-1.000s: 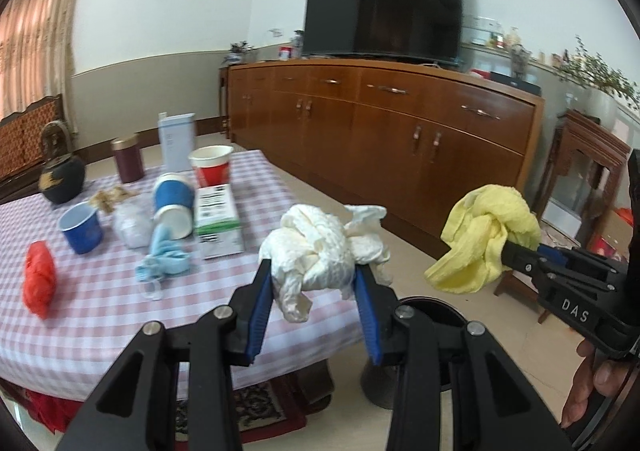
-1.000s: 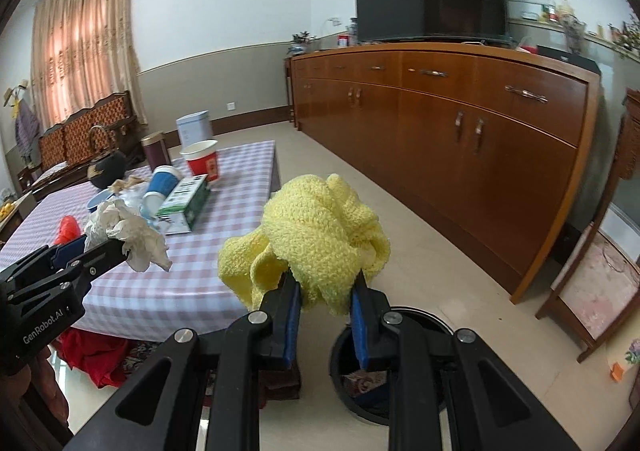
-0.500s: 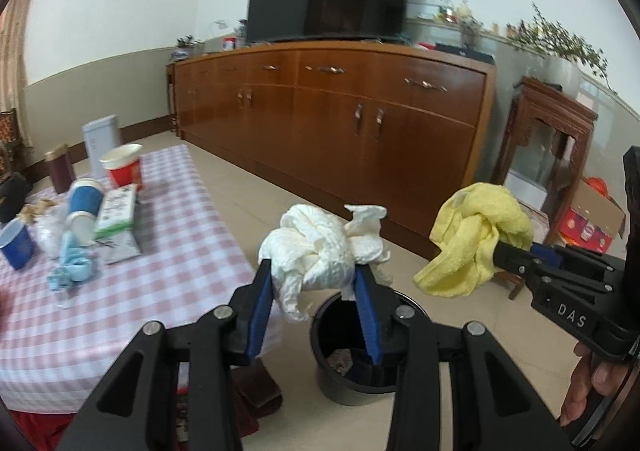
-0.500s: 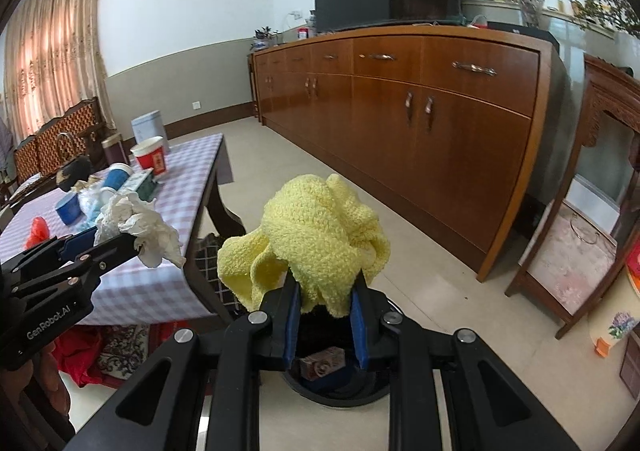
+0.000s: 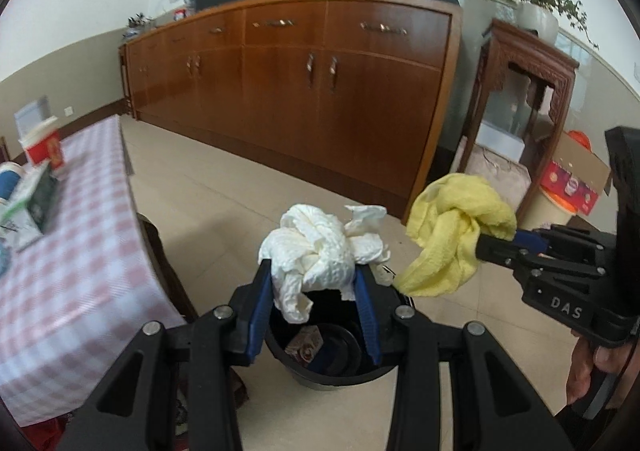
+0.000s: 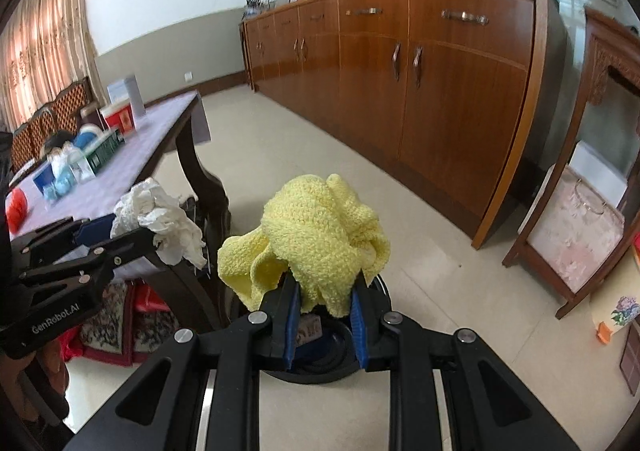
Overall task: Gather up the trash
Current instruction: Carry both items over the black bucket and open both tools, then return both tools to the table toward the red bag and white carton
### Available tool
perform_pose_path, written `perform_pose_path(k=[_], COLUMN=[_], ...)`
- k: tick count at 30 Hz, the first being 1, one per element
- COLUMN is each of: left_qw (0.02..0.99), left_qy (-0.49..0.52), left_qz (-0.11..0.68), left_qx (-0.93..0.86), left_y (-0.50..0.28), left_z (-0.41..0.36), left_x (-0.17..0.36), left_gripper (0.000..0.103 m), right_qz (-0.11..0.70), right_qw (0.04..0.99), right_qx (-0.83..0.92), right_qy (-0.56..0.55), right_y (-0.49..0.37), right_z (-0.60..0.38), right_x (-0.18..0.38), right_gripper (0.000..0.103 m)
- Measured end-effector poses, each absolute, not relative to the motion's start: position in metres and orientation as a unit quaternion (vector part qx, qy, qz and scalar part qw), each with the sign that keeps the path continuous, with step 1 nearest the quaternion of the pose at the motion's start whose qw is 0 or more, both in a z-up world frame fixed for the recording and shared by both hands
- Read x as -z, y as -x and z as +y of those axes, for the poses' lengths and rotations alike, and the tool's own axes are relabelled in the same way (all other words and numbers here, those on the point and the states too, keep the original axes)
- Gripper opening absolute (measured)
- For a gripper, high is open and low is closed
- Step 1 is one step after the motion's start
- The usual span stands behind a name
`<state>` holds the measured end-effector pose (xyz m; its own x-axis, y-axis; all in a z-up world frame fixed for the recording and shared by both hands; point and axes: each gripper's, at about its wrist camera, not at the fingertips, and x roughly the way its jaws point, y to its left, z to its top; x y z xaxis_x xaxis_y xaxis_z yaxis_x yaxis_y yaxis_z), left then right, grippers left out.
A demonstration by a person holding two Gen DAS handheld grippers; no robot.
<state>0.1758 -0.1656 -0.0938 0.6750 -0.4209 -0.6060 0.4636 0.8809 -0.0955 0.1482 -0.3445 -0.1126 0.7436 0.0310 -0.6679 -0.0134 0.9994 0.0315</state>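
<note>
My left gripper (image 5: 314, 283) is shut on a crumpled white paper wad (image 5: 316, 247), held just above a black trash bin (image 5: 332, 371) on the floor. In the right wrist view the same wad (image 6: 160, 217) hangs at the left. My right gripper (image 6: 324, 291) is shut on a bunched yellow cloth (image 6: 320, 231), over the bin's (image 6: 340, 363) rim. The left wrist view shows that yellow cloth (image 5: 452, 235) to the right of the bin. The bin holds some scraps and dark items.
A table with a pink checked cloth (image 5: 72, 251) stands left of the bin, carrying cups, a box and a red item (image 6: 16, 207). A long wooden sideboard (image 5: 320, 91) runs along the far wall. A carved wooden stand (image 6: 592, 171) is at the right.
Both grippers swung away from the table toward the right and sank, still gripping the white wad and the yellow cloth. The black bin has come into view right under them.
</note>
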Motion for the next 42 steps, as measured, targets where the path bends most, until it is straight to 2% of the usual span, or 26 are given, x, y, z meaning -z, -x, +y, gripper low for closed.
perform_pose_path(k=[10, 12, 13, 14, 15, 16, 18, 21, 42], left_qw=[0.882, 0.868, 0.863, 0.862, 0.861, 0.863, 0.874, 0.885, 0.934], left_qy=[-0.007, 0.006, 0.014, 0.008, 0.006, 0.006, -0.008, -0.016, 0.008], left_qz=[0.383, 0.405, 0.418, 0.431, 0.437, 0.437, 0.432, 0.419, 0.337], left_qx=[0.273, 0.287, 0.284, 0.268, 0.259, 0.253, 0.224, 0.203, 0.121], left_y=[-0.205, -0.213, -0.218, -0.221, -0.221, -0.219, -0.212, -0.200, -0.150], left_z=[-0.187, -0.192, -0.193, -0.194, -0.194, -0.191, -0.185, -0.176, -0.093], left_x=[0.142, 0.155, 0.165, 0.173, 0.177, 0.180, 0.179, 0.170, 0.080], left_gripper=[0.041, 0.045, 0.057, 0.078, 0.084, 0.087, 0.094, 0.098, 0.100], right_qz=[0.422, 0.440, 0.447, 0.456, 0.468, 0.472, 0.470, 0.464, 0.356], right_qw=[0.904, 0.894, 0.890, 0.885, 0.880, 0.879, 0.881, 0.885, 0.934], right_qx=[-0.070, -0.087, -0.091, -0.087, -0.068, -0.064, -0.044, -0.024, -0.012], right_qy=[0.013, 0.016, 0.020, 0.032, 0.039, 0.031, 0.023, 0.022, -0.012], right_y=[-0.189, -0.199, -0.204, -0.209, -0.214, -0.215, -0.214, -0.209, -0.155], right_z=[-0.352, -0.353, -0.353, -0.354, -0.358, -0.362, -0.369, -0.373, -0.317], right_x=[0.187, 0.206, 0.212, 0.224, 0.237, 0.241, 0.240, 0.229, 0.100], right_gripper=[0.024, 0.025, 0.032, 0.065, 0.081, 0.092, 0.093, 0.102, 0.103])
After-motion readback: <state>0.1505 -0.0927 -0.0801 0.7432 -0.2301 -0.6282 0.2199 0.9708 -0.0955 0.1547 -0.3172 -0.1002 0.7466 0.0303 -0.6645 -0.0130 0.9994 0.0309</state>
